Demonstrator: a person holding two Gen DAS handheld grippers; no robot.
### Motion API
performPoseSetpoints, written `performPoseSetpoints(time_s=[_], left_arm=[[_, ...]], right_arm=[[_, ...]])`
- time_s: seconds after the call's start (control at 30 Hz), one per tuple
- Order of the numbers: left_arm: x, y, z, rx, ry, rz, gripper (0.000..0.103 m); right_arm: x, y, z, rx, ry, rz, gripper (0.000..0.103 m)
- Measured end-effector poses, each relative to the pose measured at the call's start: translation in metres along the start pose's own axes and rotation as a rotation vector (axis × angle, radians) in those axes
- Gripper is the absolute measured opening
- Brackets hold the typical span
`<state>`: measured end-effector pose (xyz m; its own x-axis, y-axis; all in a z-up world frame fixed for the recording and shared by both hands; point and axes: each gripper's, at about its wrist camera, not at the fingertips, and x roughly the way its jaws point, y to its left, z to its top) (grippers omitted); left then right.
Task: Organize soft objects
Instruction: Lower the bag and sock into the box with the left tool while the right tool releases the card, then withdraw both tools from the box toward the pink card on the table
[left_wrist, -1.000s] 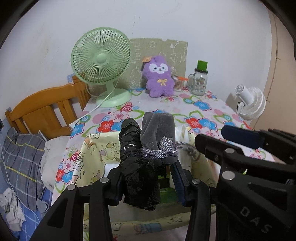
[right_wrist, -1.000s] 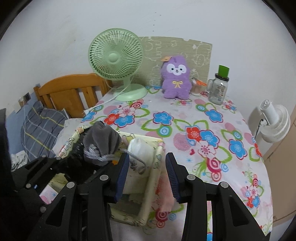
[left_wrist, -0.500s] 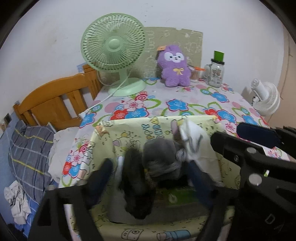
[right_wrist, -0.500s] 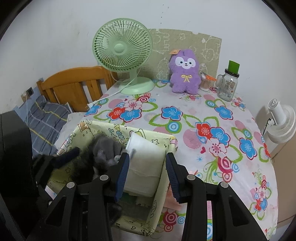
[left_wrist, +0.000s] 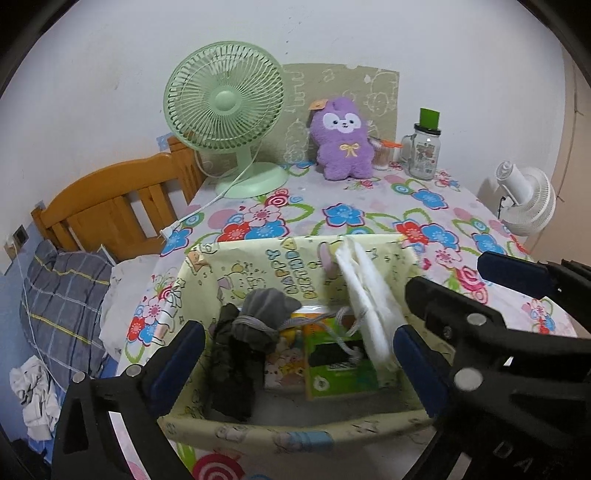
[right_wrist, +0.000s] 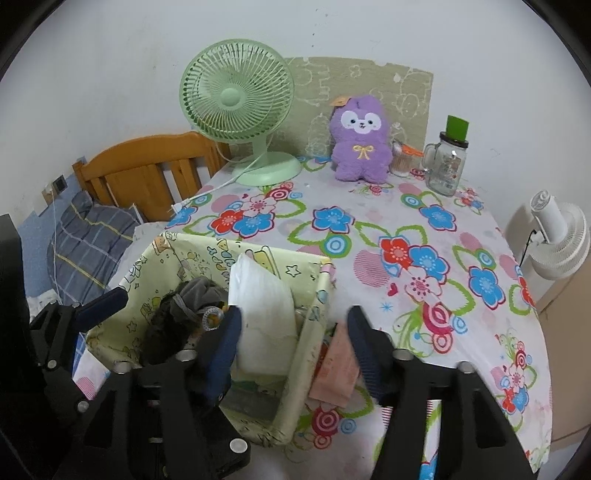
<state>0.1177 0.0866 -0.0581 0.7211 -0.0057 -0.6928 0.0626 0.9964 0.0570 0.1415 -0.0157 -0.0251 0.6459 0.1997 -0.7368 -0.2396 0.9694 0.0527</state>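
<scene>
Progress check. The fabric bin (left_wrist: 284, 258) sits at the near edge of the table (left_wrist: 369, 206), top open.

- Inside, left: a dark rolled bundle (left_wrist: 232, 365) standing against a grey drawstring pouch (left_wrist: 264, 314), the pouch's cord trailing across the bin floor.
- Inside, right: a white folded cloth (left_wrist: 369, 306) leaning against the wall.
- Bin floor: flat printed booklets or cards, green and pastel; not soft goods.

Left tongs (left_wrist: 295, 354): spread wide, holding nothing, poised over the bin mouth with the bundle and pouch lying between and beyond the pads.
Right tongs (right_wrist: 295, 343): also wide and holding nothing, straddling the bin's right wall; a pink flat piece (right_wrist: 334, 369) lies on the table just outside that wall, material unclear.

Judgement: three soft pieces look stowed. Left outside: the purple plush toy (right_wrist: 360, 140), upright at the far end beside the green fan (right_wrist: 240, 110), well apart from the bin. Possibly the pink piece too. Task seems mostly done, not finished.
</scene>
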Motion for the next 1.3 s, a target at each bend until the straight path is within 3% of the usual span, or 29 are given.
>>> performPoseSetpoints(time_s=[0.37,1.3], left_arm=[[-0.028,-0.033,-0.008,0.030,-0.055,0.016,0.103],[-0.045,-0.127,-0.025,0.039,-0.057,-0.089,0.103]], right_arm=[[-0.024,-0.022,-0.018,0.003,-0.021,-0.018,0.071],[-0.062,-0.102,-0.060,0.054,-0.043,-0.069,0.072]])
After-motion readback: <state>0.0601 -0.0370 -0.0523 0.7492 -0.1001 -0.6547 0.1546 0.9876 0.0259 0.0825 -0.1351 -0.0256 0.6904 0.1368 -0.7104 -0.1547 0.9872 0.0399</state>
